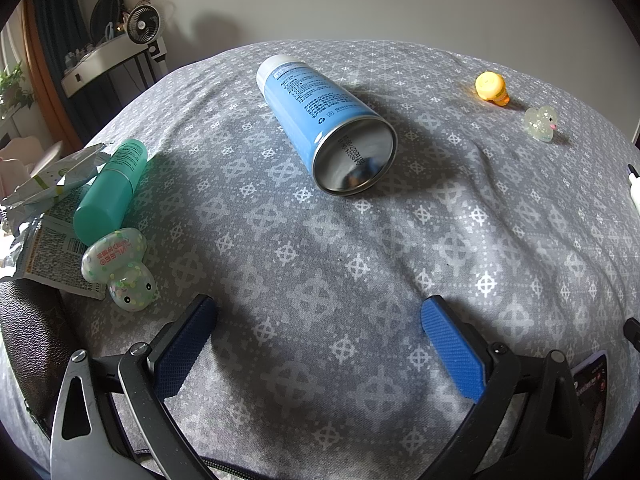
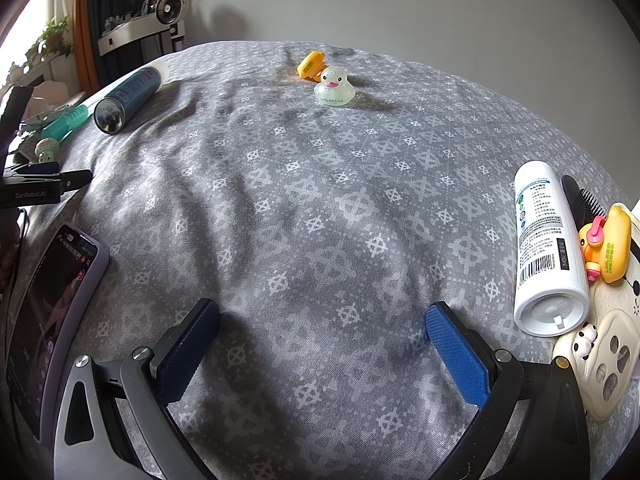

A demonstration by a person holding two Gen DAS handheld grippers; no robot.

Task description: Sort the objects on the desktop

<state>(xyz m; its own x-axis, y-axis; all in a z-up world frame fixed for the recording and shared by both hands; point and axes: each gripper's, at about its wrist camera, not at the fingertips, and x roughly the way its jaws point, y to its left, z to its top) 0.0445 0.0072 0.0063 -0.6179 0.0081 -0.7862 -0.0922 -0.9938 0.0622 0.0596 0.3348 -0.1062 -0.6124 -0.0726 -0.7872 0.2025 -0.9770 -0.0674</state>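
My left gripper (image 1: 318,328) is open and empty above the grey patterned cloth (image 1: 320,264). A blue spray can (image 1: 320,120) lies on its side ahead of it, base toward me. A green bottle (image 1: 110,192) and a clear glitter mushroom toy (image 1: 120,268) lie at the left. A yellow duck (image 1: 492,87) and a clear duck (image 1: 541,124) sit far right. My right gripper (image 2: 322,332) is open and empty. The clear duck (image 2: 334,87) and the yellow duck (image 2: 310,65) are far ahead of it. A white bottle (image 2: 546,248) lies at its right.
Snack packets (image 1: 48,216) lie under the green bottle. A phone (image 2: 48,312) lies at the left of the right gripper. A yellow duck toy (image 2: 606,248), a black comb (image 2: 582,204) and a cream panda item (image 2: 600,356) sit at the right edge. Shelf with fan (image 2: 160,16) behind.
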